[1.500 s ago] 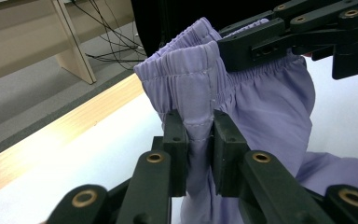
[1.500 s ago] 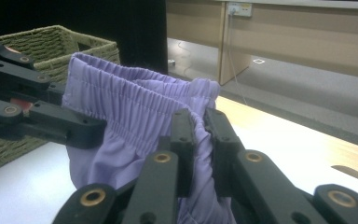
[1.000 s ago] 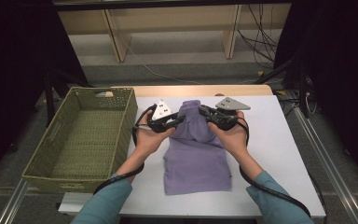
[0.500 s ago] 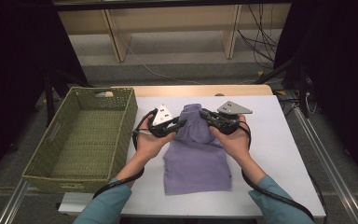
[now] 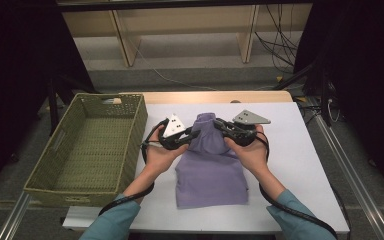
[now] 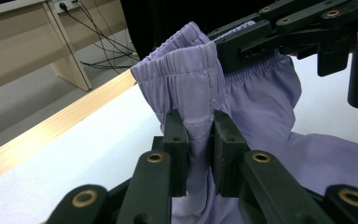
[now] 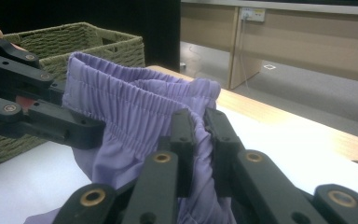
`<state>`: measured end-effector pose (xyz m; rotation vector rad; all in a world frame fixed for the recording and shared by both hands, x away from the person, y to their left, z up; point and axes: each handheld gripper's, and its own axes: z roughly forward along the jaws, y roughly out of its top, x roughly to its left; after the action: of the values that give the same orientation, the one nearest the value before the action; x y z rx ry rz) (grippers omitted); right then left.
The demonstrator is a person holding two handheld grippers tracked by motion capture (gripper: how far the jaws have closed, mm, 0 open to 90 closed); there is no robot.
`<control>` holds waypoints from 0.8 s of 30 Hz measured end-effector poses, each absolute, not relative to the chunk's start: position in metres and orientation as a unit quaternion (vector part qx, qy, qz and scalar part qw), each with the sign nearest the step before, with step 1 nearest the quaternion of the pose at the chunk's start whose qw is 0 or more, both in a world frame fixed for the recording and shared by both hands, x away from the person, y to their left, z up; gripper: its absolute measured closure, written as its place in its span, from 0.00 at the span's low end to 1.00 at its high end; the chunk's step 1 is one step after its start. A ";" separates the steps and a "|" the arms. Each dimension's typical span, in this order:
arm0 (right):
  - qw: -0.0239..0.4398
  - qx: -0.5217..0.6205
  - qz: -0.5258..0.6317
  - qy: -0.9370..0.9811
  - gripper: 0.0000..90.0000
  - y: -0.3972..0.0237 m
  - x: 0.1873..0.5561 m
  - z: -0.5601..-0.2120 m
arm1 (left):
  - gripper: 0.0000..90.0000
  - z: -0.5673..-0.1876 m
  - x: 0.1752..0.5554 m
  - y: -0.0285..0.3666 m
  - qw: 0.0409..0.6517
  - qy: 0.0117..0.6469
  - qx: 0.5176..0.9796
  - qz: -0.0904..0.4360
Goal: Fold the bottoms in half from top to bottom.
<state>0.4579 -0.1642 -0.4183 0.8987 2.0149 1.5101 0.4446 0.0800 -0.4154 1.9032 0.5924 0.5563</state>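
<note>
A lilac garment (image 5: 211, 170) with an elastic gathered waistband lies on the white table (image 5: 300, 165), its far end lifted. My left gripper (image 5: 194, 135) is shut on the waistband's left side; in the left gripper view the cloth (image 6: 186, 84) is pinched at my left gripper (image 6: 199, 135). From the other side my right gripper (image 5: 217, 124) is shut on the waistband too, and the right gripper view shows the fabric (image 7: 135, 107) squeezed in my right gripper (image 7: 200, 126). The two grippers face each other, close together.
A green woven basket (image 5: 87, 145) stands empty at the left of the table, seen also as the basket (image 7: 74, 39) behind the cloth. A wooden strip (image 5: 210, 96) edges the table's far side. Cables trail from both grippers.
Both hands have drawn slightly closer and a little toward the person, bunching the lifted waistband; the grips stay the same.
</note>
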 end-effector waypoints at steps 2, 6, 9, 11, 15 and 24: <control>0.231 0.327 0.549 0.734 0.92 -0.164 0.457 -0.419 | 0.86 -0.416 0.445 0.081 0.509 0.245 0.792 0.232; 0.229 0.326 0.550 0.734 0.92 -0.164 0.456 -0.419 | 0.86 -0.416 0.444 0.082 0.511 0.245 0.791 0.231; 0.227 0.325 0.551 0.735 0.92 -0.164 0.455 -0.419 | 0.86 -0.416 0.442 0.082 0.512 0.243 0.791 0.229; 0.226 0.324 0.550 0.736 0.92 -0.165 0.454 -0.419 | 0.86 -0.416 0.442 0.083 0.512 0.244 0.792 0.228; 0.223 0.323 0.551 0.736 0.92 -0.164 0.452 -0.419 | 0.86 -0.417 0.440 0.083 0.512 0.243 0.792 0.227; 0.220 0.317 0.549 0.742 0.92 -0.166 0.449 -0.418 | 0.86 -0.417 0.435 0.084 0.511 0.240 0.794 0.225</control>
<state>0.4487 -0.1659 -0.4179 0.8773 2.0514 1.5183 0.4355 0.0844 -0.4167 1.9125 0.5771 0.5408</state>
